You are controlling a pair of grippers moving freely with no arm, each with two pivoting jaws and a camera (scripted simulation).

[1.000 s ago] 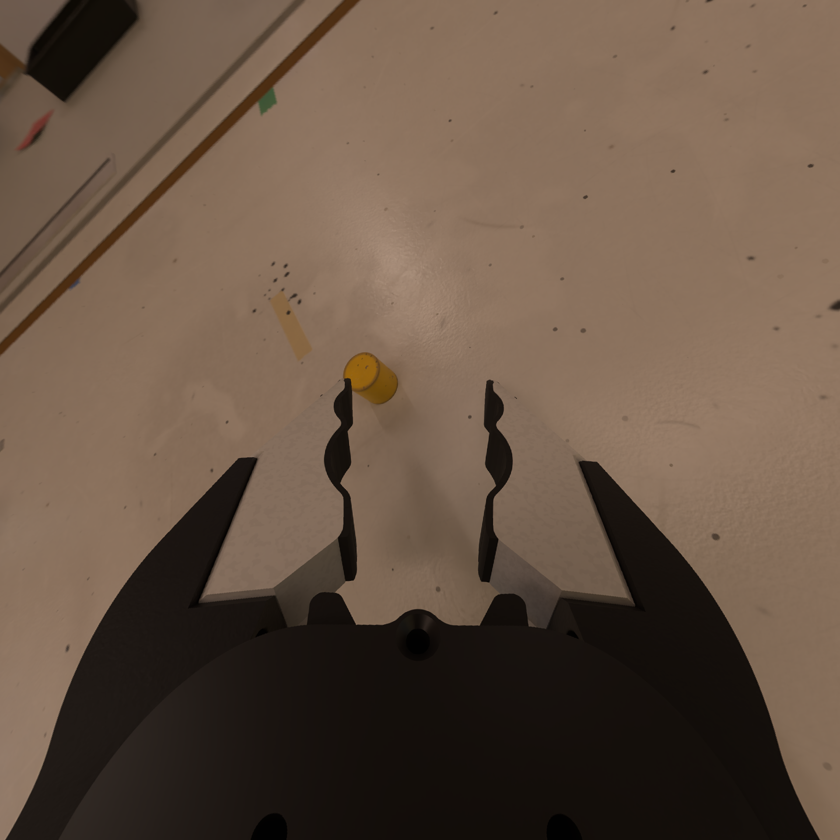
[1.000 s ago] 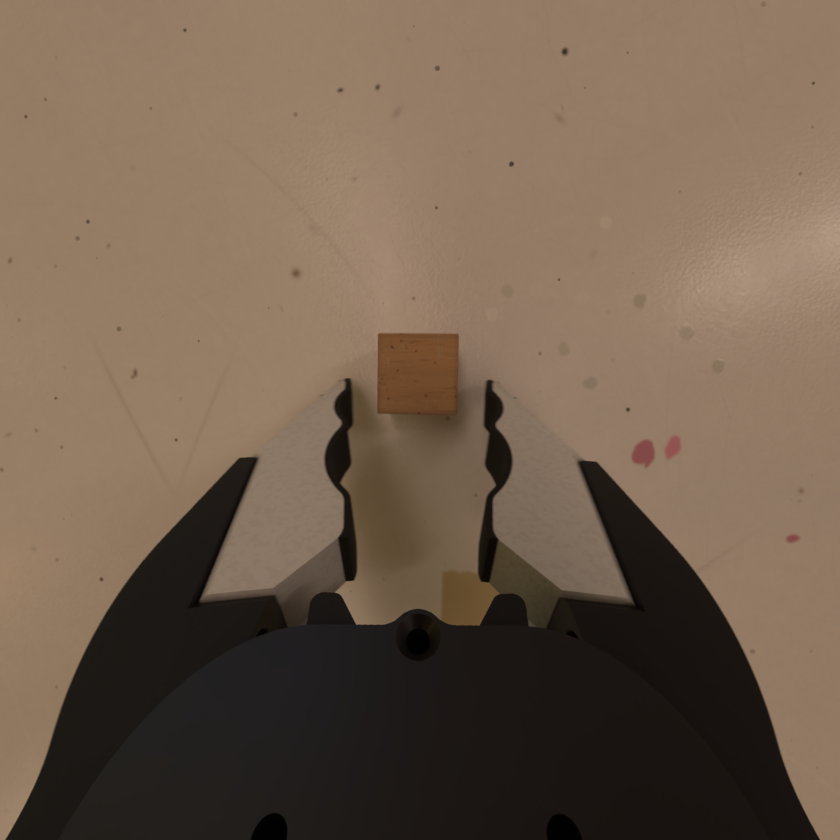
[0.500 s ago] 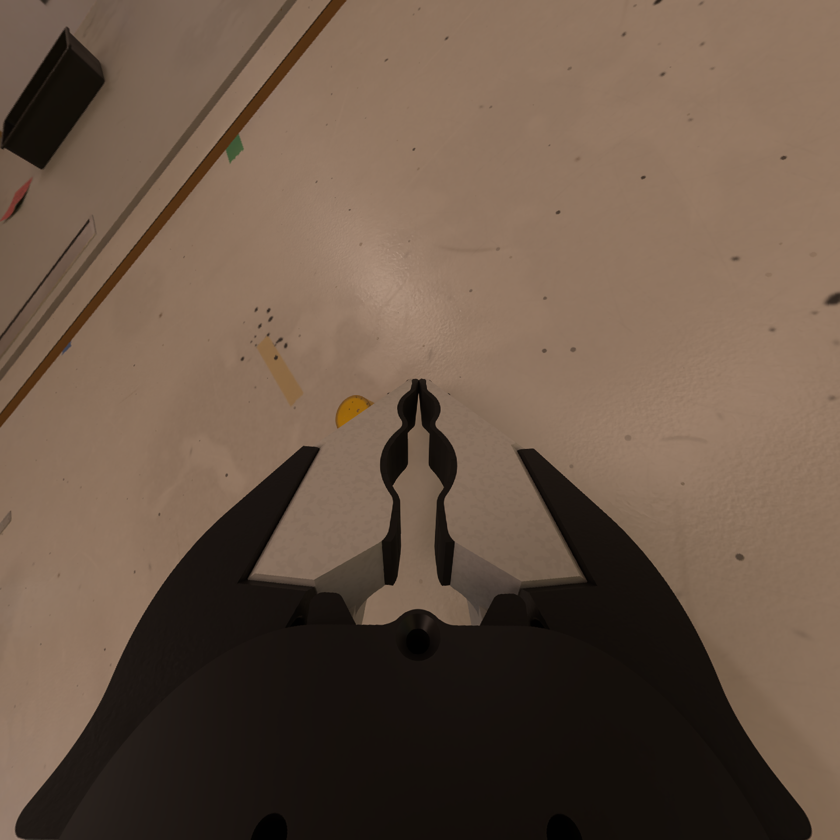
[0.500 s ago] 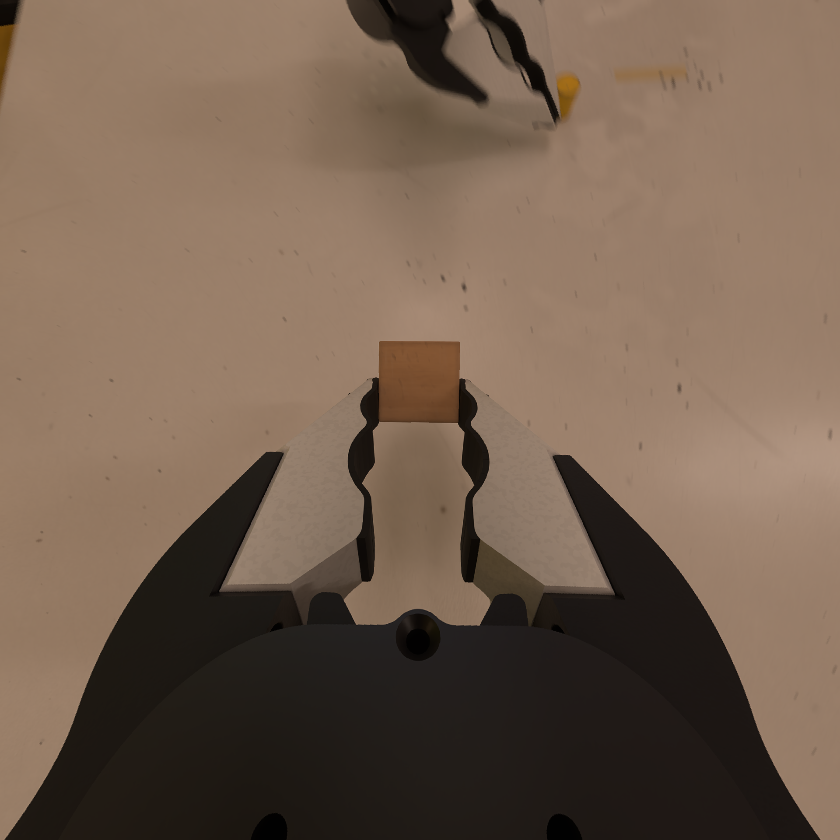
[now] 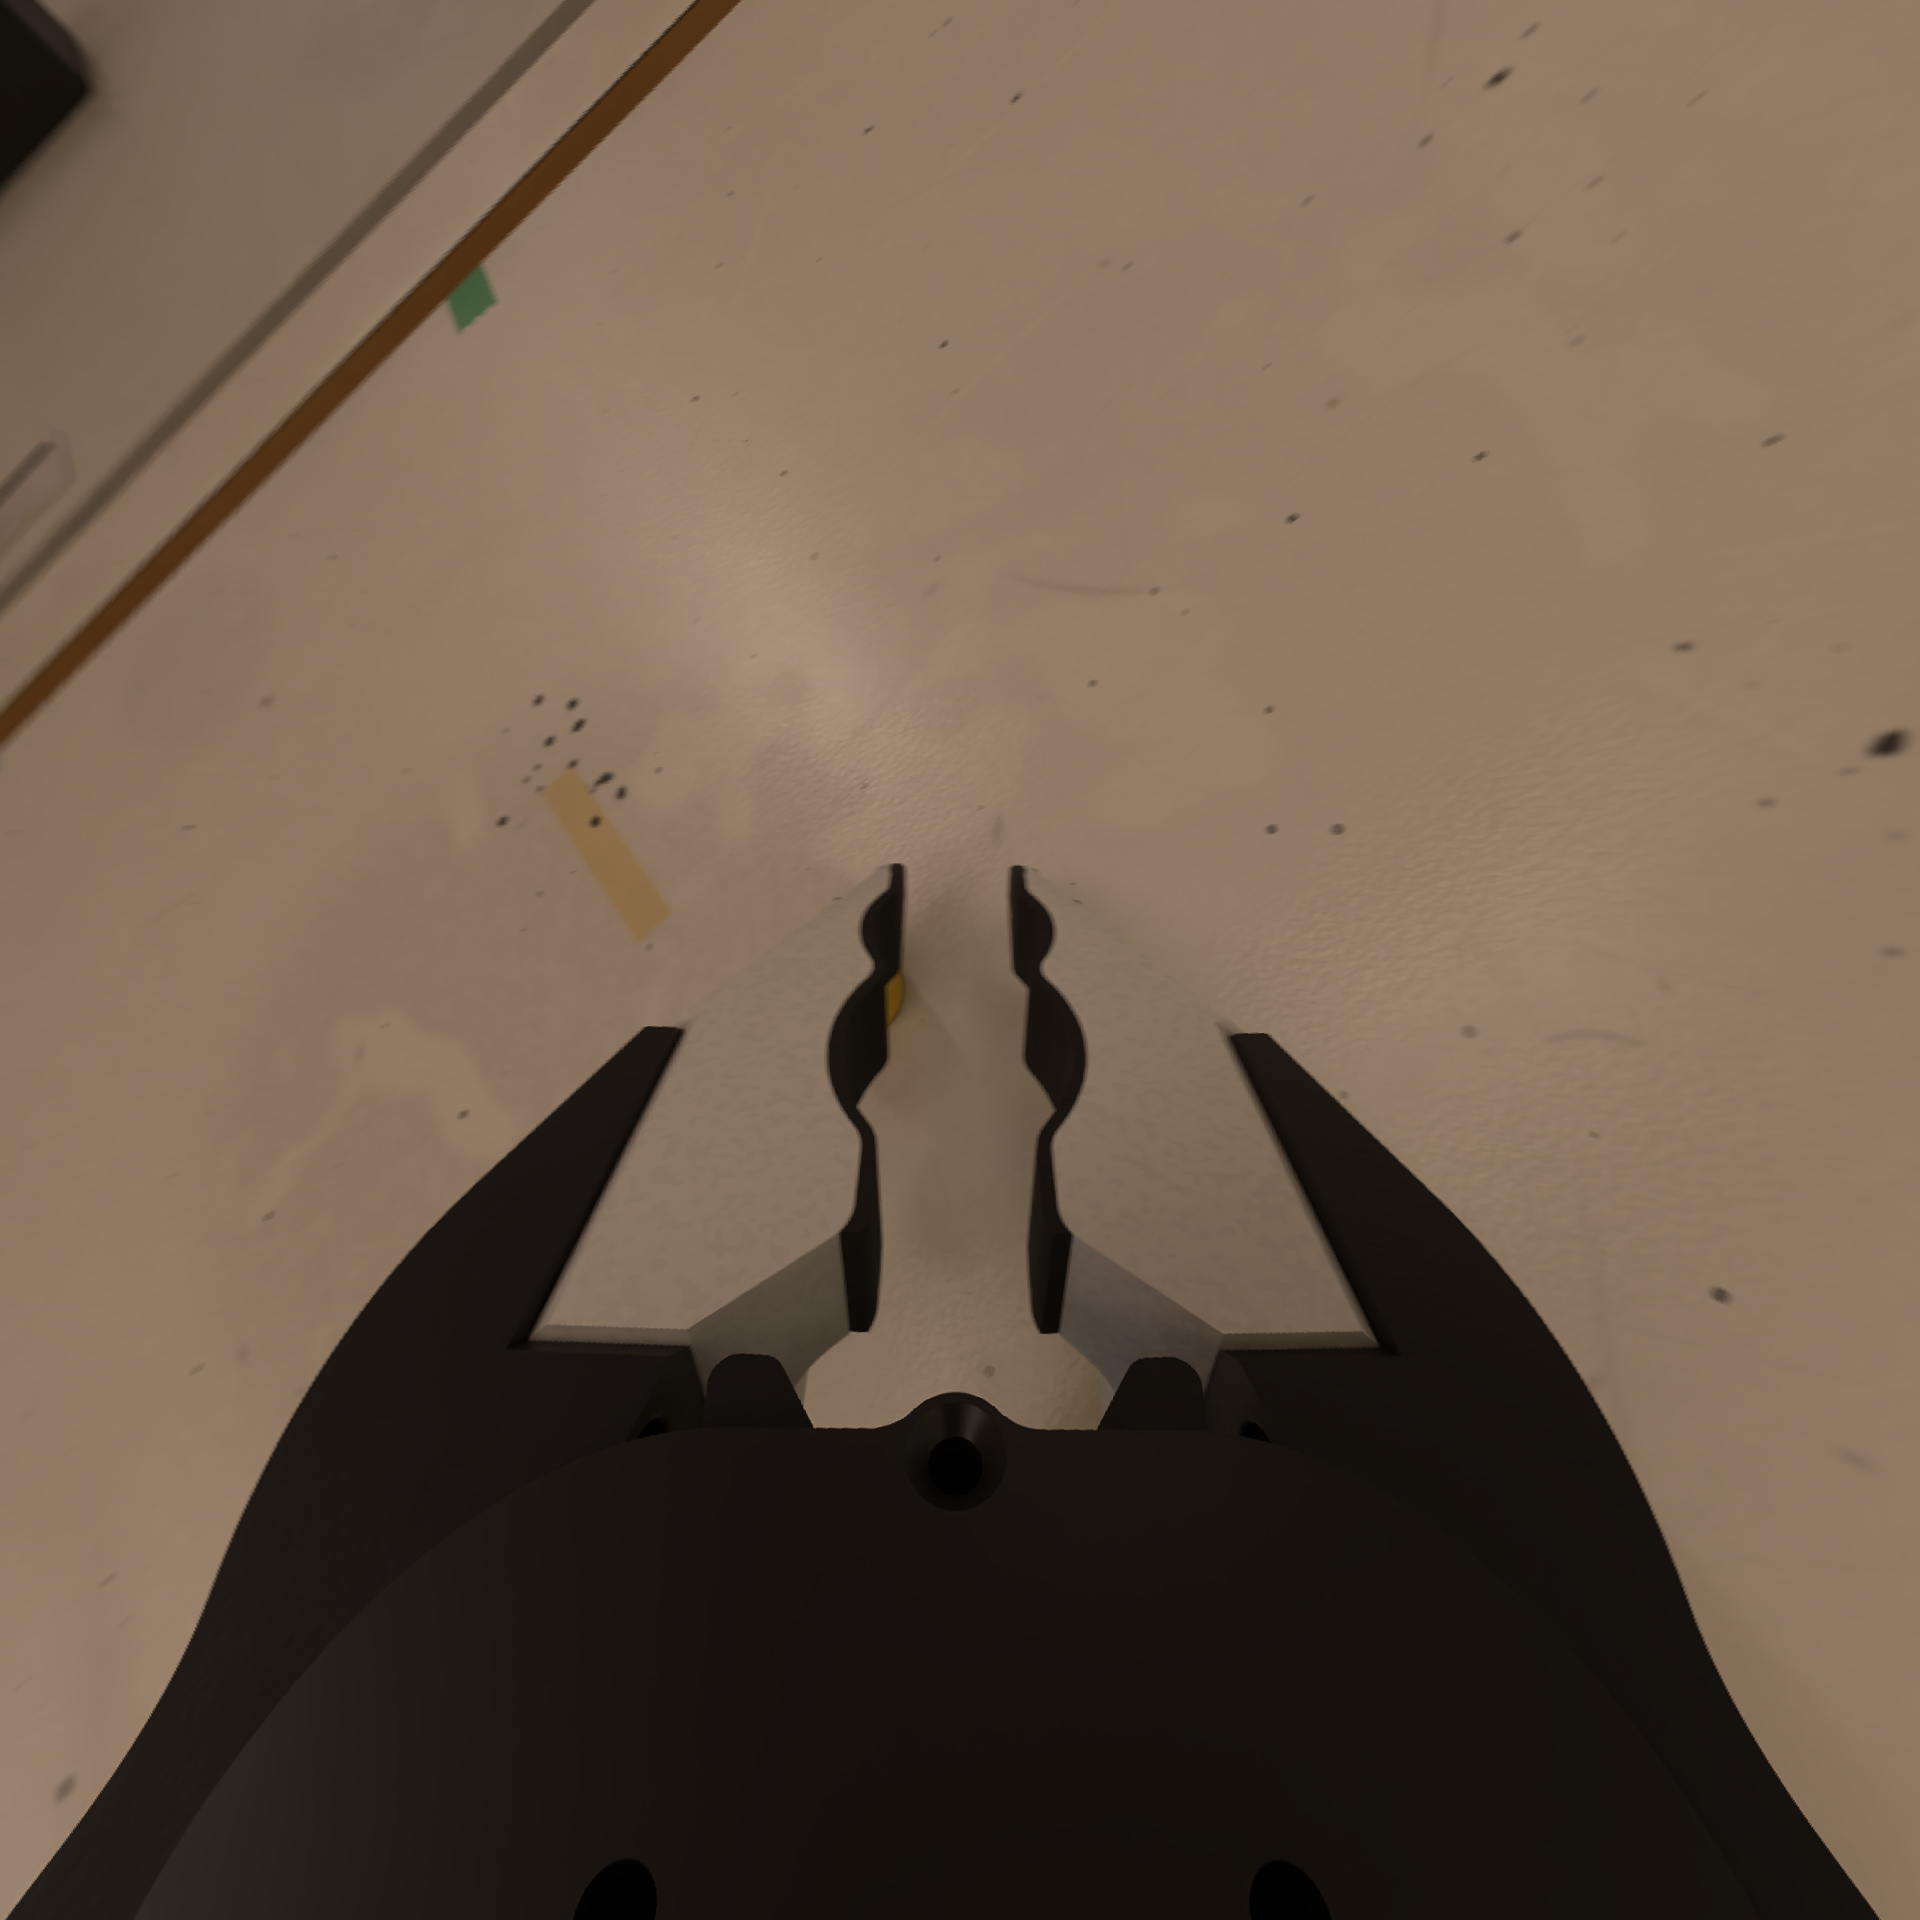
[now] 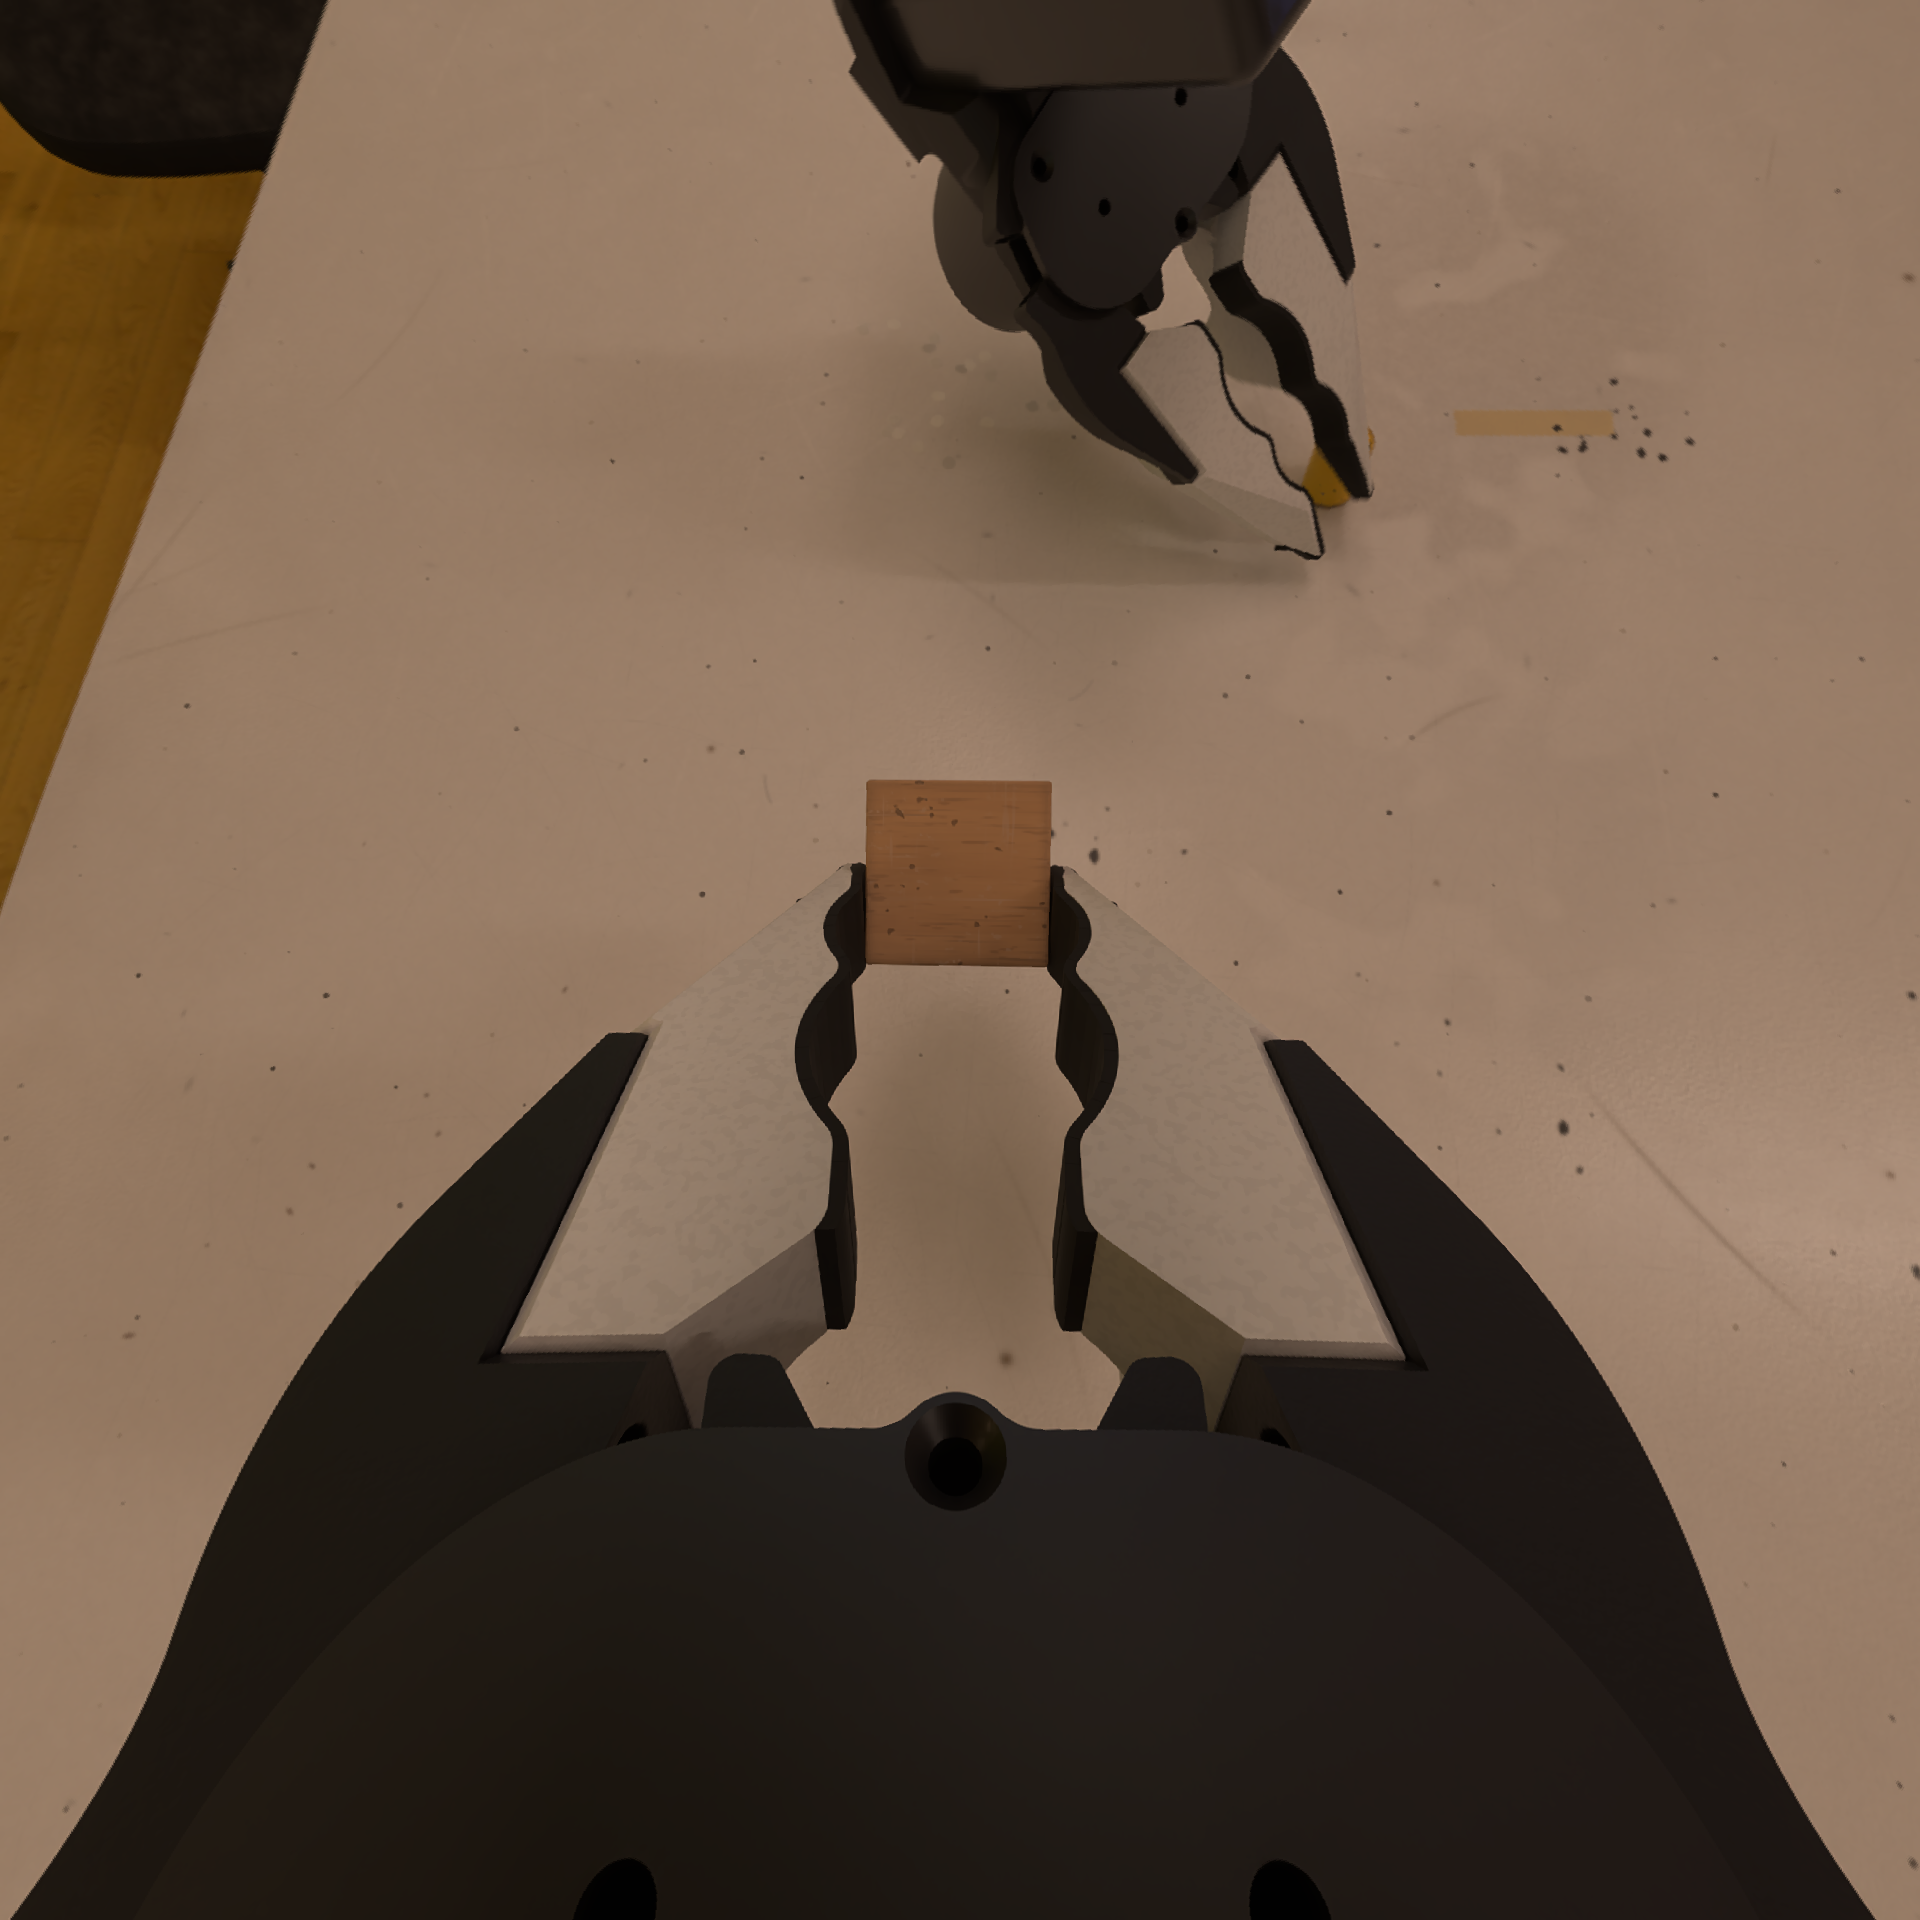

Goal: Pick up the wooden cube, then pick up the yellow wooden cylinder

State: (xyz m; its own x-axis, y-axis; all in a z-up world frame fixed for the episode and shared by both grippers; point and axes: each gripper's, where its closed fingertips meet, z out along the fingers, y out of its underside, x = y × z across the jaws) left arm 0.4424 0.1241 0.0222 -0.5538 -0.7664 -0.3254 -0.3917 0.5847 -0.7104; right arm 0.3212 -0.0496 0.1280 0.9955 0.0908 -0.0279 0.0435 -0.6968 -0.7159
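Observation:
My right gripper [image 6: 958, 883] is shut on the wooden cube [image 6: 958, 873] at its fingertips and holds it above the table. My left gripper [image 5: 958, 883] is a little open, with nothing between its fingers. Only a sliver of the yellow wooden cylinder [image 5: 891, 1000] shows at the inner edge of the left finger; the rest is hidden under that finger. In the right wrist view the left gripper [image 6: 1333, 520] points down at the table at the far end, and the cylinder [image 6: 1333, 475] lies on the table right at its fingertips, partly covered by the far finger.
A tan tape strip [image 5: 606, 854] and dark specks lie left of the left gripper. A green tape piece [image 5: 471, 299] sits by the table's brown edge [image 5: 312, 416]. In the right wrist view the table's left edge drops to a wooden floor [image 6: 62, 416].
The right gripper closed on the cube and raised it off the table. The left gripper shut on nothing beside the cylinder, then opened a little; the cylinder is now mostly hidden under its left finger.

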